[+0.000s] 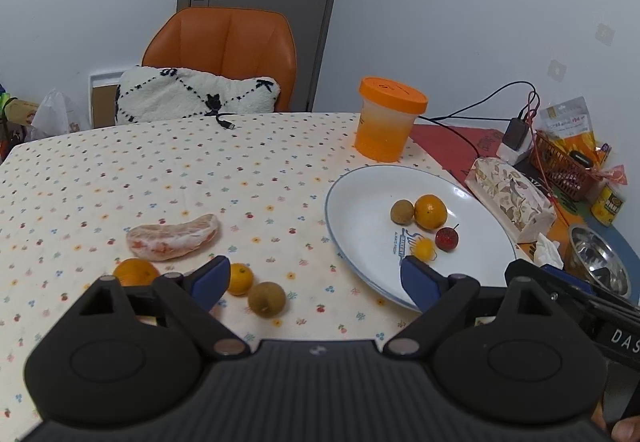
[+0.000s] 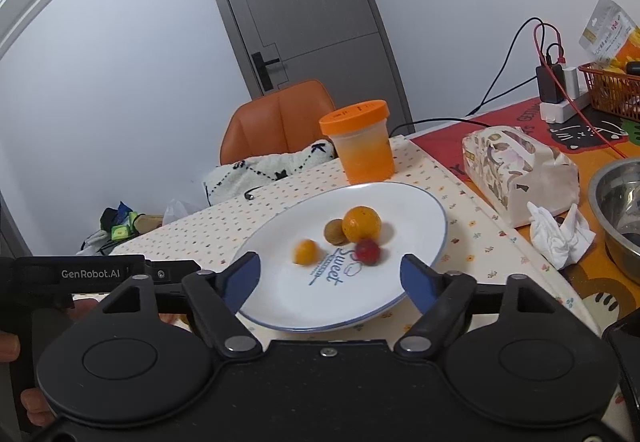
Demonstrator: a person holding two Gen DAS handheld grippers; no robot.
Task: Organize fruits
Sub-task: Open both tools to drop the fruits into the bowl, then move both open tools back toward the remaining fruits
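Observation:
A white plate [image 1: 360,226] [image 2: 412,209] holds an orange [image 1: 430,211] [image 2: 361,224], a brown longan [image 1: 402,211] [image 2: 334,232], a red berry [image 1: 447,238] [image 2: 367,251] and a small yellow fruit [image 1: 424,249] [image 2: 306,252], which looks blurred. On the cloth left of the plate lie a peeled pomelo segment [image 1: 173,238], an orange [image 1: 135,271], a small orange [image 1: 240,278] and a brown longan [image 1: 267,299]. My left gripper [image 1: 314,276] is open and empty above the loose fruits. My right gripper [image 2: 330,276] is open and empty over the plate's near edge.
An orange-lidded jar [image 1: 386,119] [image 2: 360,141] stands behind the plate. A tissue pack [image 1: 512,193] [image 2: 520,173], crumpled tissue [image 2: 558,232], a steel bowl [image 1: 598,262] [image 2: 620,209], a red basket [image 1: 560,161] and cables lie to the right. An orange chair [image 1: 224,53] stands beyond the table.

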